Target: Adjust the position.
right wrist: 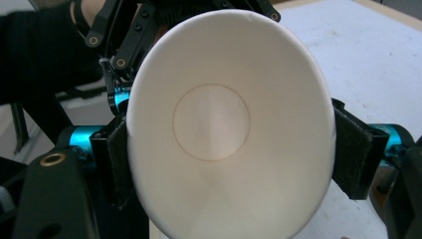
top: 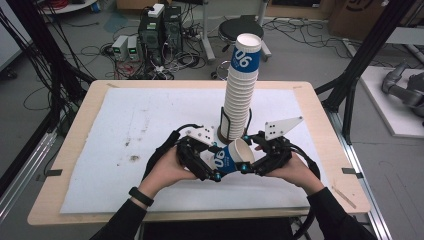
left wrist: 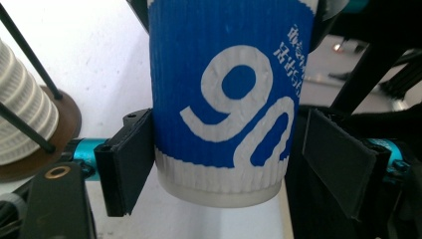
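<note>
A blue and white paper cup [top: 231,157] marked 06 lies on its side above the white mat, between both grippers. My right gripper [top: 246,155] is shut on its rim: in the right gripper view both pads [right wrist: 115,159] press the cup's open mouth [right wrist: 224,124] into an oval. My left gripper [top: 216,162] stands around the cup's base end. In the left gripper view the cup [left wrist: 229,99] sits between the jaws, with the left pad [left wrist: 130,167] against its wall and a gap before the right pad. The left gripper [left wrist: 229,164] is open.
A tall stack of the same cups [top: 240,95] stands in a wire holder just behind the grippers, leaning slightly; its stack [left wrist: 20,119] and brown base [left wrist: 62,122] lie close to the left jaw. The white mat [top: 140,125] covers the wooden table [top: 320,130]. A stool [top: 240,27] and computers stand beyond.
</note>
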The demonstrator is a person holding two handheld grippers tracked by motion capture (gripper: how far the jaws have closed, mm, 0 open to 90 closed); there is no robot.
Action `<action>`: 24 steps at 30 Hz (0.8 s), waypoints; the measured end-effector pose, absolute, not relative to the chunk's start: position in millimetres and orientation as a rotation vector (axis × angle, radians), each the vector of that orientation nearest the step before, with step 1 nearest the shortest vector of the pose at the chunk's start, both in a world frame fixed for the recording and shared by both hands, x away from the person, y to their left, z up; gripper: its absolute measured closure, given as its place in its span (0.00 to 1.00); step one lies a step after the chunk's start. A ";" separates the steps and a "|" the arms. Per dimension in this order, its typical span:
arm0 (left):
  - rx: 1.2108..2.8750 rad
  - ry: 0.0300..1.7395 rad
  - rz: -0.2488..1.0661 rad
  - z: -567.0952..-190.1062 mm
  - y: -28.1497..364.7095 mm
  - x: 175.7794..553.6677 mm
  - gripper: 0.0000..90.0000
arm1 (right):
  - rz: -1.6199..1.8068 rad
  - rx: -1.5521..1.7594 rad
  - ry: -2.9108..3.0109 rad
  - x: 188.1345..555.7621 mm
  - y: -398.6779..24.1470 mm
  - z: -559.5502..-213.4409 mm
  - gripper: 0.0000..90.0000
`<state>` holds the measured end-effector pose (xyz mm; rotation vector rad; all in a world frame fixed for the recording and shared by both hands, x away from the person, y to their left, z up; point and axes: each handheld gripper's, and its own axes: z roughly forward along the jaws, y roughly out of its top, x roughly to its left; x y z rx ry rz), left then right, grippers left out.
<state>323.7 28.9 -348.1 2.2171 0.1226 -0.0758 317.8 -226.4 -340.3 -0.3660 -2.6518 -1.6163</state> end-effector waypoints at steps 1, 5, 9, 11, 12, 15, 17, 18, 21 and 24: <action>2.227 0.121 -0.074 -349.0 27.4 323.8 0.24 | -1.606 -0.357 -2.664 317.5 -225.4 -340.6 0.23; 2.260 0.112 -0.072 -354.4 21.3 322.9 0.28 | -1.584 -0.346 -2.674 315.9 -223.2 -341.2 0.23; 2.225 0.094 -0.074 -354.9 22.6 324.1 0.33 | -1.602 -0.347 -2.653 315.5 -223.1 -340.5 0.19; 2.184 0.090 -0.078 -354.1 25.5 325.7 0.33 | -1.661 -0.365 -2.597 316.5 -224.8 -340.0 0.18; 2.166 0.086 -0.082 -353.6 27.4 326.3 0.33 | -1.676 -0.374 -2.580 316.6 -225.7 -339.7 0.18; 2.112 0.073 -0.085 -351.4 32.1 327.6 0.33 | -1.722 -0.380 -2.527 317.4 -228.8 -338.1 0.18; 2.078 0.075 -0.082 -350.2 34.1 327.4 0.34 | -1.765 -0.374 -2.490 317.6 -230.4 -336.4 0.18; 2.068 0.070 -0.075 -349.9 34.8 327.4 0.34 | -1.773 -0.387 -2.478 316.5 -231.2 -335.1 0.18; 2.057 0.062 -0.049 -348.5 37.0 326.6 0.34 | -1.812 -0.379 -2.476 316.3 -232.7 -333.1 0.18; 2.047 0.067 -0.031 -347.3 40.4 327.8 0.34 | -1.819 -0.376 -2.473 316.0 -235.7 -331.9 0.18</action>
